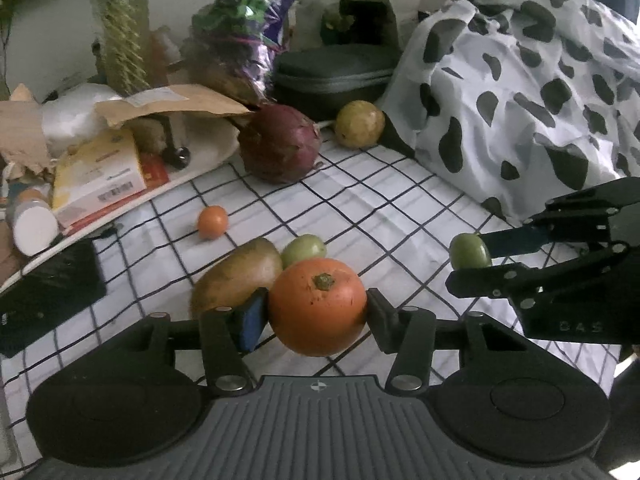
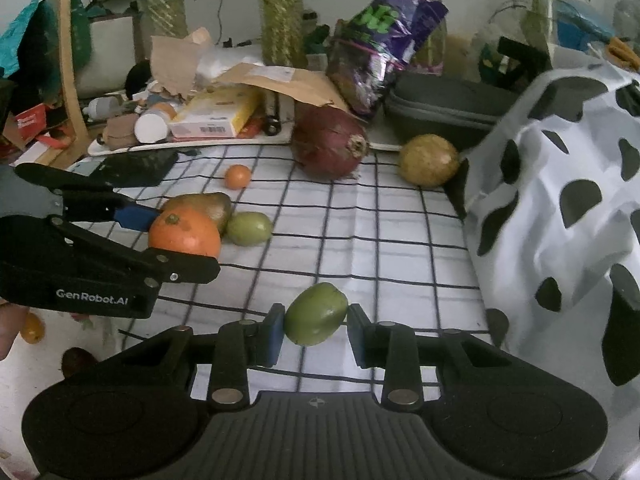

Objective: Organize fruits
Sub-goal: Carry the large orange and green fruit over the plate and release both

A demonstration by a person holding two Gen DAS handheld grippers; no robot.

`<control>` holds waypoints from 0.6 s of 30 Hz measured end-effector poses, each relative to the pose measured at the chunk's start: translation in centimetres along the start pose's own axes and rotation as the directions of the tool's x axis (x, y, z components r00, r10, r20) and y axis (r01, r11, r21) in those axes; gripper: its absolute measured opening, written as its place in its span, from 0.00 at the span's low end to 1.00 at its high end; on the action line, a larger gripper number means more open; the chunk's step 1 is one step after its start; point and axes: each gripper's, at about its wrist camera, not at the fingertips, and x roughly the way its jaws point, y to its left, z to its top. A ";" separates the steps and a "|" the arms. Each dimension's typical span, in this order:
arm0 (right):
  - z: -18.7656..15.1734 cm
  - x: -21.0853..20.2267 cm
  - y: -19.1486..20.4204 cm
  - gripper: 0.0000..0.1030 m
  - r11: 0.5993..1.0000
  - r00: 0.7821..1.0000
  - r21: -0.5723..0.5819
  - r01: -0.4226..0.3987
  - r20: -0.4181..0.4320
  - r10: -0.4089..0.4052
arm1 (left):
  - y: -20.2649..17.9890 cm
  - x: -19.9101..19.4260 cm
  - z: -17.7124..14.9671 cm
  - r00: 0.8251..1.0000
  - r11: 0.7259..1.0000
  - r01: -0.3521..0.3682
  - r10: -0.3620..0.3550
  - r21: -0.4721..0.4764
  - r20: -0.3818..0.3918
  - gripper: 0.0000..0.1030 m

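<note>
— What are you holding?

— My left gripper (image 1: 318,312) is clamping the big orange fruit (image 1: 317,306) across its middle, just in front of the brown pear (image 1: 236,276). It looks firm, smooth, fairly heavy.

— And the right?

— My right gripper (image 2: 316,320) is pinching a small green fruit (image 2: 316,314), well right of the pear; it's probably light and slippery, so I'm squeezing gently.

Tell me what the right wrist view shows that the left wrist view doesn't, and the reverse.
Only the right wrist view shows a small yellow fruit and a dark fruit at lower left, plus a wooden frame at the back. Only the left wrist view shows the orange fruit's stem end. Both show the left gripper shut on the orange fruit, the right gripper shut on a green fruit, and the brown fruit, second green fruit, small orange fruit, red fruit and yellow-brown fruit.
</note>
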 end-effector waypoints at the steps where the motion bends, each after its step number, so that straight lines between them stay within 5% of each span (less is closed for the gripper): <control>1: 0.2 -0.1 0.5 0.34 1.000 1.000 -0.006 -0.004 0.003 0.004 | 0.2 -0.3 -0.1 1.000 1.000 -0.002 0.002 -0.003 0.003 0.49; 18: 1.7 -2.1 6.8 0.33 0.994 0.994 -0.048 -0.095 0.056 0.098 | 3.4 -7.3 -4.8 0.999 0.996 -0.048 0.049 -0.076 0.018 0.49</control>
